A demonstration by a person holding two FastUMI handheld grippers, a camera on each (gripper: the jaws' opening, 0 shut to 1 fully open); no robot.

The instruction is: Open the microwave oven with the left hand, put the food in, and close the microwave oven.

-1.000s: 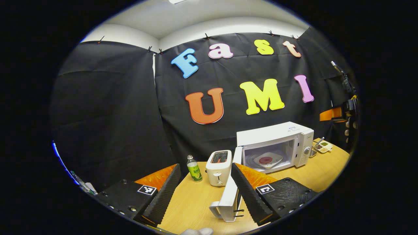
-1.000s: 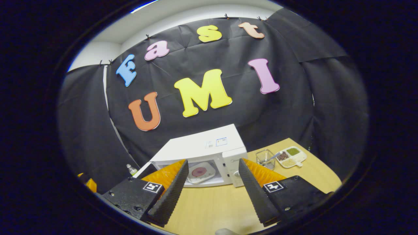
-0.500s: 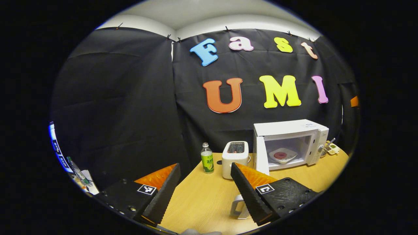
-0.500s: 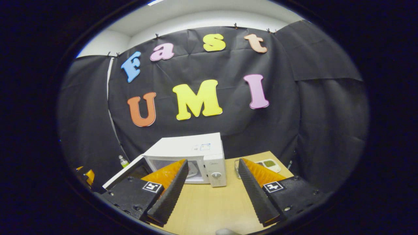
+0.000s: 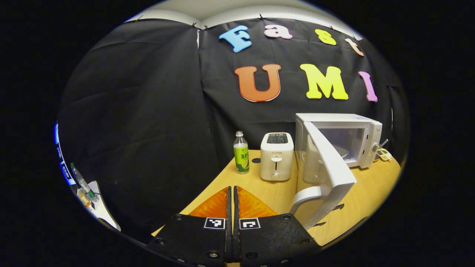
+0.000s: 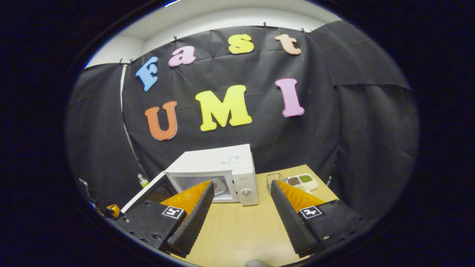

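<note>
L gripper (image 5: 232, 207) jaws together, empty, lower centre; R gripper (image 6: 240, 207) jaws apart. Door (image 5: 328, 168) ajar, right of frame. Risk: glancing push off handle (image 5: 302, 196), no latch.

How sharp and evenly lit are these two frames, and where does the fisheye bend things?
Left gripper view: sharp, evenly lit; the microwave door bows and casts a soft shadow on the table. Right gripper view: sharp too; the microwave looks skewed, and the table edge curves.
</note>
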